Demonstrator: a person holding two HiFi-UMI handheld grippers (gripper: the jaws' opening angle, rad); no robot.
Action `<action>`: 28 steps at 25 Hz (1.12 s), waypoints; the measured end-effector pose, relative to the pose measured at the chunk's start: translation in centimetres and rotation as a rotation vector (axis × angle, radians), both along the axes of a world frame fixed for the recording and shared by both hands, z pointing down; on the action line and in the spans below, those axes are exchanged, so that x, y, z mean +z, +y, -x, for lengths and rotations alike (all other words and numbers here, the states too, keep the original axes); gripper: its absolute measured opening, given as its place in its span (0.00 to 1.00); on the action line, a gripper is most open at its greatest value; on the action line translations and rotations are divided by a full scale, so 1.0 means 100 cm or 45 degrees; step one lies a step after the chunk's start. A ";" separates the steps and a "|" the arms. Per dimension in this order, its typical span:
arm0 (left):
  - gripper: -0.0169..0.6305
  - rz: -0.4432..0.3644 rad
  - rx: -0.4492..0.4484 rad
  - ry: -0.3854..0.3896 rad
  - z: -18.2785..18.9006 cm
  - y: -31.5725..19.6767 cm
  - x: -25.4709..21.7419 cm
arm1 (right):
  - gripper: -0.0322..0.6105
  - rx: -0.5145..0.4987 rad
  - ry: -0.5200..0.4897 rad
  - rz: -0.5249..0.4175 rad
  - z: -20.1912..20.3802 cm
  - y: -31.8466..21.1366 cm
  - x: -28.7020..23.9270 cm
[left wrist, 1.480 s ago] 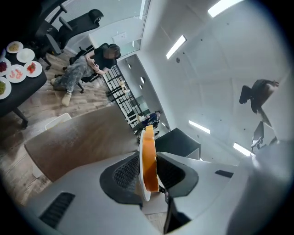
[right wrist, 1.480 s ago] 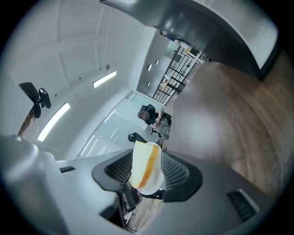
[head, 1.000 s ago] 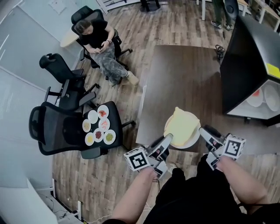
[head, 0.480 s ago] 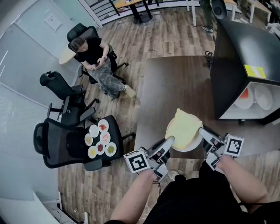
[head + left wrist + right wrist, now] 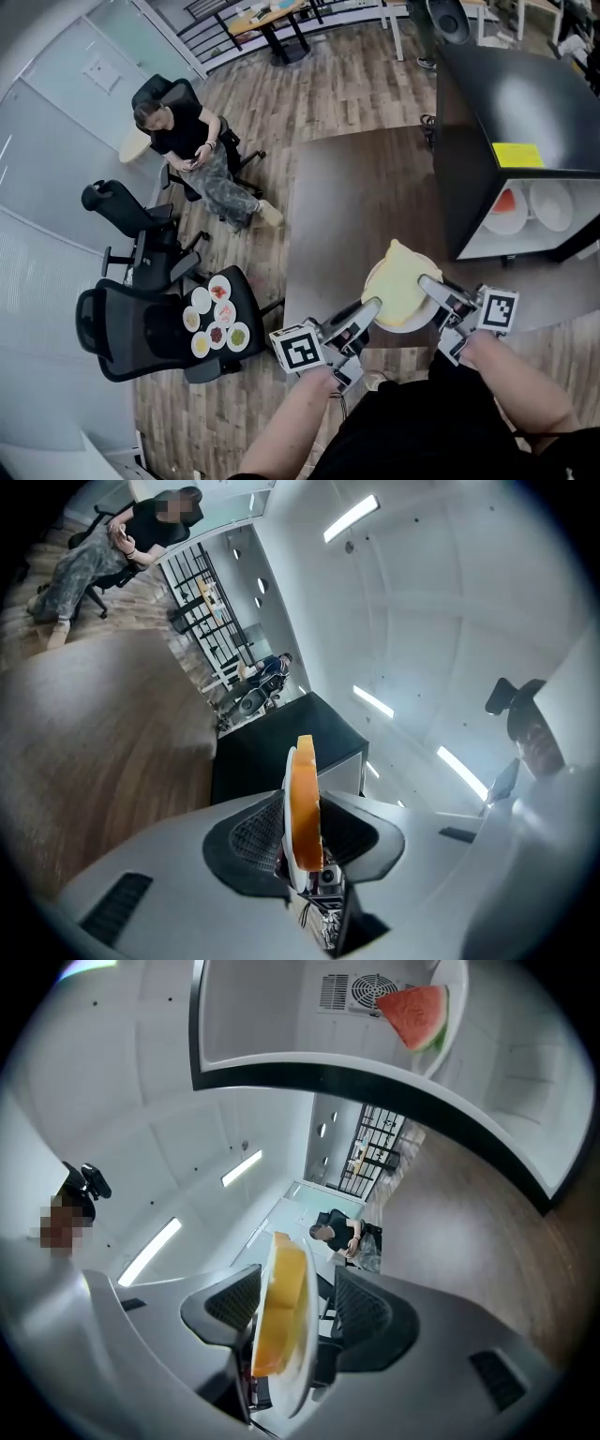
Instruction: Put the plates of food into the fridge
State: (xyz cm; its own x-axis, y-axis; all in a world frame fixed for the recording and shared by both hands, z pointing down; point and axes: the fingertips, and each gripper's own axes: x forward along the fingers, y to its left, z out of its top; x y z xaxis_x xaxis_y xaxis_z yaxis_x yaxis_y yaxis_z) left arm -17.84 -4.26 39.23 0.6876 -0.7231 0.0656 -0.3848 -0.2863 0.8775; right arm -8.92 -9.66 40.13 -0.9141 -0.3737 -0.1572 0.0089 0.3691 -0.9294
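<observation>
- Two claws meet on one plate (image 5: 401, 327). The left gripper (image 5: 305, 829) pinches its rim with a pad tight on each face, so the plate shows edge-on between its jaws and is carried by this grip alone.
- The right gripper (image 5: 295, 1314) has its jaws spread wide. The opposite rim sits between them, but a clear gap shows beside the plate's bare face, so nothing is squeezed there. I judge it waits as a guard or for a second hold, since a single pinch on a loaded plate can let it tip.
- The yellow food (image 5: 401, 279), a flat slab with one corner raised, covers most of the plate. In the head view the plate looks roughly level, which should keep the slab from sliding.
- The plate hangs above the near edge of the dark table (image 5: 356, 197), just in front of the person's body and well apart from the fridge.
- The black fridge (image 5: 511, 103) stands to the right with its front open. A watermelon slice (image 5: 412, 1012) on a plate and a white dish (image 5: 551, 204) already lie inside, so the carried plate has yet to cross the table to join them.
- Further left, a chair (image 5: 131, 314) carries several small plates (image 5: 214, 314) of food, likely the next loads. A person (image 5: 187, 141) sits beyond it.
</observation>
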 end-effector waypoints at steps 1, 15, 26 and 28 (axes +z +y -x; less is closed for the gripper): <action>0.20 -0.004 0.004 -0.010 -0.001 -0.002 0.000 | 0.44 0.008 -0.012 0.005 -0.002 -0.001 0.000; 0.21 -0.074 0.094 -0.207 -0.049 -0.030 -0.002 | 0.24 0.138 -0.003 -0.013 -0.060 -0.020 0.003; 0.25 -0.277 0.217 -0.443 -0.081 -0.039 -0.006 | 0.23 0.245 -0.076 0.068 -0.096 -0.020 0.008; 0.25 -0.273 0.233 -0.430 -0.087 -0.041 -0.006 | 0.23 0.257 -0.077 0.075 -0.103 -0.019 0.009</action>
